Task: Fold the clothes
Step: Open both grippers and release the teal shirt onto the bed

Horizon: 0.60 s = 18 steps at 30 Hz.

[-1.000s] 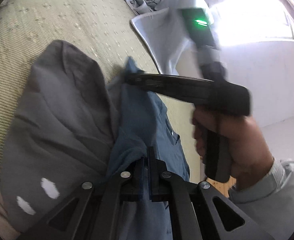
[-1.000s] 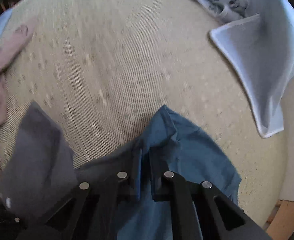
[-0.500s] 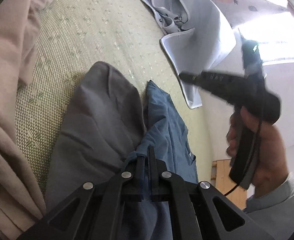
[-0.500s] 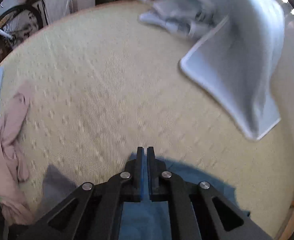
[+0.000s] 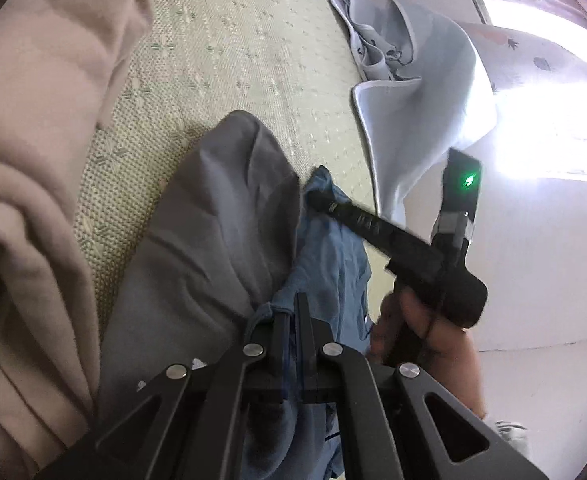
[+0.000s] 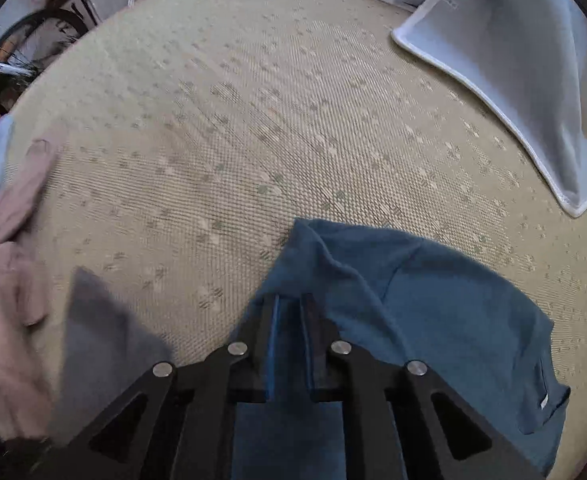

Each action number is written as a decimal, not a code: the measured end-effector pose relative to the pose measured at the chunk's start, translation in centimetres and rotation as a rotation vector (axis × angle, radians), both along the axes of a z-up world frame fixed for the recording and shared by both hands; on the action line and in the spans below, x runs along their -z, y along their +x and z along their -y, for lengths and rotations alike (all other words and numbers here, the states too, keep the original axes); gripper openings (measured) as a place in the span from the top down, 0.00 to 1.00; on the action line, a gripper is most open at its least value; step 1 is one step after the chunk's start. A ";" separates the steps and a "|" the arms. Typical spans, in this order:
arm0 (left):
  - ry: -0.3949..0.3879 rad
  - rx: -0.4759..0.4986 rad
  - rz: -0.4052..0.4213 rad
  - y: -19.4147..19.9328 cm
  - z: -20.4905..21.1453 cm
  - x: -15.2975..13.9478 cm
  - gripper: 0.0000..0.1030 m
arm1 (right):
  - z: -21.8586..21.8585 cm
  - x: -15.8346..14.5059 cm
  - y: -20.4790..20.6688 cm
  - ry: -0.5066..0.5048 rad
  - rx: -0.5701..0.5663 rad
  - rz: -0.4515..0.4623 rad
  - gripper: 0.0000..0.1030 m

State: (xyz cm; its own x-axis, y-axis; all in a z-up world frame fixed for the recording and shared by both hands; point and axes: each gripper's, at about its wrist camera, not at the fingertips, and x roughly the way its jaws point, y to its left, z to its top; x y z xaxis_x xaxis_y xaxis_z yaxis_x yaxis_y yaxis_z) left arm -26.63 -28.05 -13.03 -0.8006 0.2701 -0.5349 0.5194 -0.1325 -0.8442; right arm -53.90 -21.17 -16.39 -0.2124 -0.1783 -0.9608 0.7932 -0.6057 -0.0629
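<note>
A blue shirt point(image 5: 333, 264) lies crumpled on the woven mat point(image 5: 233, 40), its near edge pinched in my shut left gripper point(image 5: 291, 308). My right gripper point(image 5: 313, 200), held in a person's hand point(image 5: 425, 332), points steeply down at the shirt's far corner. In the right wrist view the right gripper point(image 6: 289, 300) has its jaws opening. A narrow gap shows, with the blue shirt point(image 6: 433, 300) lying slack in and under it. A grey garment point(image 5: 213, 220) lies against the shirt's left side.
A pink garment point(image 5: 33, 160) is heaped at the left, also the pink garment point(image 6: 9, 260) in the right wrist view. A pale grey-blue cloth point(image 6: 513, 60) lies at the mat's far right. A bicycle point(image 6: 21, 52) stands beyond the mat point(image 6: 253, 100).
The right gripper, lifted off to the right half a second ago, has come back down onto the shirt's far corner, and its gap is wider. The left gripper has rolled and still holds the shirt.
</note>
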 end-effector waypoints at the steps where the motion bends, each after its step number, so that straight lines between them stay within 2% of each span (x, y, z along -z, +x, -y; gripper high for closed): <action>1: 0.007 -0.002 0.005 0.0 0.0 0.1 0.99 | 0.1 -0.4 -0.1 -0.012 0.020 -0.055 0.94; 4: 0.030 -0.009 0.017 0.0 0.2 0.4 0.99 | -0.7 -2.9 -0.4 -0.078 0.092 -0.171 0.88; 5: 0.037 -0.011 0.018 -0.1 0.3 0.4 0.99 | -1.4 -4.1 -0.4 -0.116 0.094 -0.161 0.89; 9: 0.042 -0.011 0.020 0.2 0.3 0.3 0.99 | -5.8 -9.6 1.5 -0.203 0.102 -0.218 0.89; 14: -0.030 0.020 0.019 0.5 0.0 -1.0 0.95 | -14.0 -18.0 7.1 -0.332 0.156 -0.341 0.85; 16: -0.077 0.022 0.015 0.8 -0.4 -1.9 0.85 | -18.1 -22.0 10.6 -0.379 0.189 -0.391 0.78; 17: -0.105 0.020 0.009 1.1 -0.6 -2.7 0.72 | -20.0 -23.3 12.2 -0.400 0.203 -0.416 0.74; 18: -0.138 0.011 0.004 1.5 -0.9 -3.4 0.48 | -21.8 -24.2 13.9 -0.419 0.219 -0.438 0.63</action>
State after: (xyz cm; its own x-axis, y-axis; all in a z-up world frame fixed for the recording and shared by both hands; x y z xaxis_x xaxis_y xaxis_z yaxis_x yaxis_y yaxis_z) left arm -25.12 -27.18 -9.60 -0.7954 0.2029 -0.5711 0.5208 -0.2531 -0.8153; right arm -40.01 0.59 7.85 -0.6430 -0.4278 -0.6352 0.6029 -0.7942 -0.0754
